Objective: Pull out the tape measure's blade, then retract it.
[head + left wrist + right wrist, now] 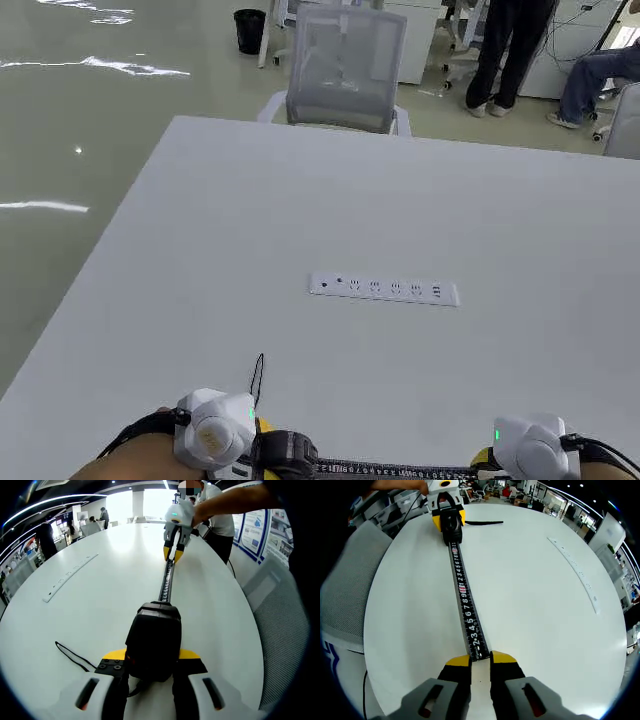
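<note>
While the left gripper (152, 656) clamps the black tape measure (154, 640) by its case, the right gripper (480, 659) pinches the end of the blade (464, 597). The blade lies drawn out straight and flat on the white table (300, 200), parallel to the power strip (384, 289) on its near side. A black cord (258, 378) lies between strip and case, and a chair (345, 70) stands beyond the strip.

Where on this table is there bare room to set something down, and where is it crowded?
Bare: the table from the power strip up to the far edge by the chair, and both sides of the strip. Crowded: the near edge, where the left gripper holds the tape measure case, the right gripper the blade.
</note>
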A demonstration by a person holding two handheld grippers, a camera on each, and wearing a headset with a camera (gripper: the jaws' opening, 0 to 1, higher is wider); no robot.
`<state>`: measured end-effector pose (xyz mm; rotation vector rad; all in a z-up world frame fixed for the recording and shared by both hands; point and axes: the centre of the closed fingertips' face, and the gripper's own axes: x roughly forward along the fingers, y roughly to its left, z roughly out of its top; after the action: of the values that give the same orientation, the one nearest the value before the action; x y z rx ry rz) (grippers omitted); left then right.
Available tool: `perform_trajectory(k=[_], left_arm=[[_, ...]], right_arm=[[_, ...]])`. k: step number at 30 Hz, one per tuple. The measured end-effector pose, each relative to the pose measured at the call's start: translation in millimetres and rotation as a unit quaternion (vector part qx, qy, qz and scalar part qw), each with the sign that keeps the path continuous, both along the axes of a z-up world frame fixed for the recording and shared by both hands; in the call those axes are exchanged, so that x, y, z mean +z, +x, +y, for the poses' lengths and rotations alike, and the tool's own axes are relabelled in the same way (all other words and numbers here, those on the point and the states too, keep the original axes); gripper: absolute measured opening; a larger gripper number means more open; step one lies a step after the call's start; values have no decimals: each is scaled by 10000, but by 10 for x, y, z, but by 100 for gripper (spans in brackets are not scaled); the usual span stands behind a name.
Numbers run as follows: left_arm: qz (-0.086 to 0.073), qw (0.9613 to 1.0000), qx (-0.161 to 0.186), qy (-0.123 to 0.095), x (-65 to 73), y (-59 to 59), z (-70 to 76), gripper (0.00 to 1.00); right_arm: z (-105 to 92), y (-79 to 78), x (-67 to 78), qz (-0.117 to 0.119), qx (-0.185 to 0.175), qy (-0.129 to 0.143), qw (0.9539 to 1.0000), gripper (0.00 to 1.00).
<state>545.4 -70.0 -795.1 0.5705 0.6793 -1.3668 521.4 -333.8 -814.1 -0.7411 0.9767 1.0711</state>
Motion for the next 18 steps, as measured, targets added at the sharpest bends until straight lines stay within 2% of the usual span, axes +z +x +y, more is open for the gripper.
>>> perform_trajectory(k=[12, 18], left_arm=[[-1, 10000, -56, 58, -9, 2, 2, 29], [-12, 10000, -56, 75, -10, 2, 7, 29]], right_arm=[[9, -23, -1, -34, -51, 99, 9999, 12], [21, -23, -1, -130, 100, 76, 9998, 13]])
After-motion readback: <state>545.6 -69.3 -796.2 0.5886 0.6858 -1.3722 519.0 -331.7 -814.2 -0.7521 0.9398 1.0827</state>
